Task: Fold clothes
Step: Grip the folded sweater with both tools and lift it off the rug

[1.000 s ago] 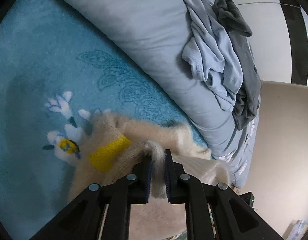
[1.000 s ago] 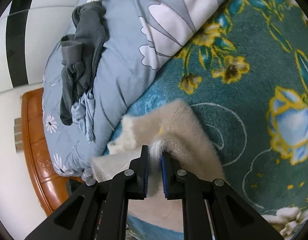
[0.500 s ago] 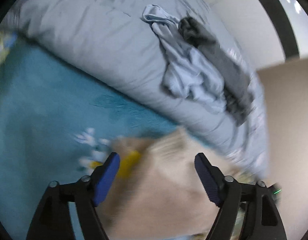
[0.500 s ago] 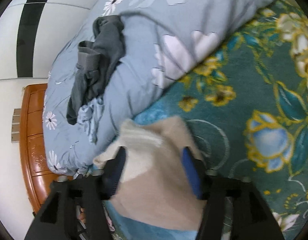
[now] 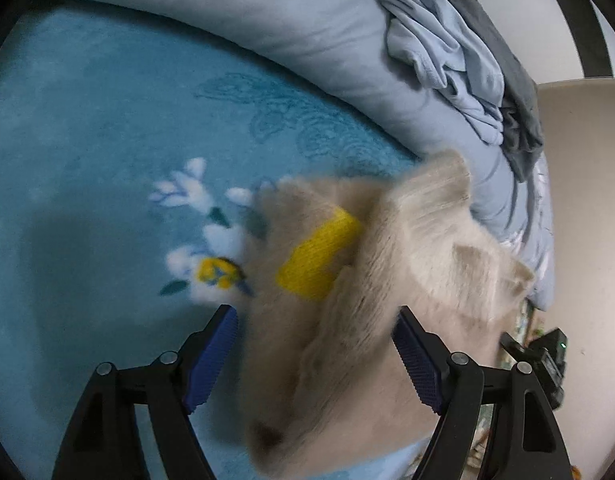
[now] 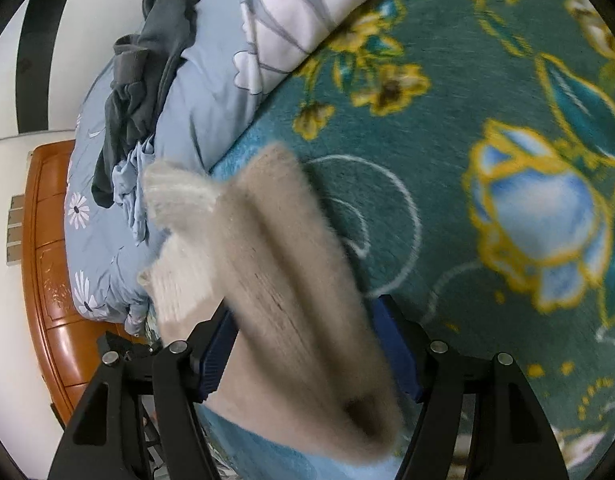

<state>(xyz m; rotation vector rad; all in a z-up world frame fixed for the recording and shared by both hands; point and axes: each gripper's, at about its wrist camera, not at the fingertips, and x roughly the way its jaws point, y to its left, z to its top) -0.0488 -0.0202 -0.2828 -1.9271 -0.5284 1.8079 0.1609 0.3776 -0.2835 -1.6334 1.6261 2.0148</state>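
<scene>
A fluffy cream sweater (image 5: 371, 292) with a yellow patch (image 5: 319, 258) lies folded on the teal floral blanket (image 5: 107, 140). My left gripper (image 5: 315, 344) is open, its blue-padded jaws wide apart on either side of the sweater, not gripping it. In the right wrist view the same sweater (image 6: 291, 280) lies between the open jaws of my right gripper (image 6: 307, 344), blurred. The sweater's cuff end (image 6: 175, 192) reaches toward the quilt.
A rolled grey-blue quilt (image 5: 267, 20) with white flowers (image 6: 275, 20) borders the blanket. A light blue garment (image 5: 439, 40) and a dark grey garment (image 6: 147, 72) lie crumpled on it. A wooden headboard (image 6: 47, 240) stands at the left in the right wrist view.
Both grippers were shut on the sweater a second ago. Both have opened and let it go; it now lies on the blanket between the jaws.
</scene>
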